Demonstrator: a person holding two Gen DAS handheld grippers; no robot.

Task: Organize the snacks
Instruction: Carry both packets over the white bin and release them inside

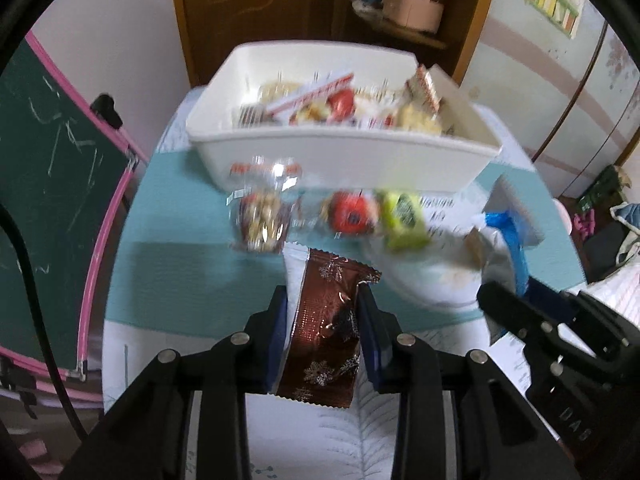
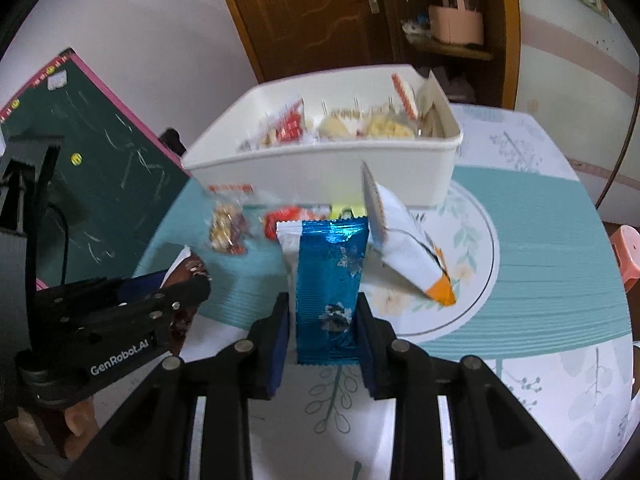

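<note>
Crinkly foil snack packets (image 1: 324, 320) — serrated ends

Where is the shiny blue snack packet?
In the right wrist view, the blue packet stands clamped between the right tongs, in front of the white bin.

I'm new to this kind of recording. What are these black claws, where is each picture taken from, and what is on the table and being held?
No robot here: a person holds a two-finger gripper in each hand, each carrying a fisheye camera looking along its fingers. One picture is from the left gripper, shut on a brown snack packet. The other is from the right gripper, shut on a blue snack packet; a white and orange packet hangs beside it. Ahead on the table stands a white bin of snacks, with loose snacks before it.
</note>
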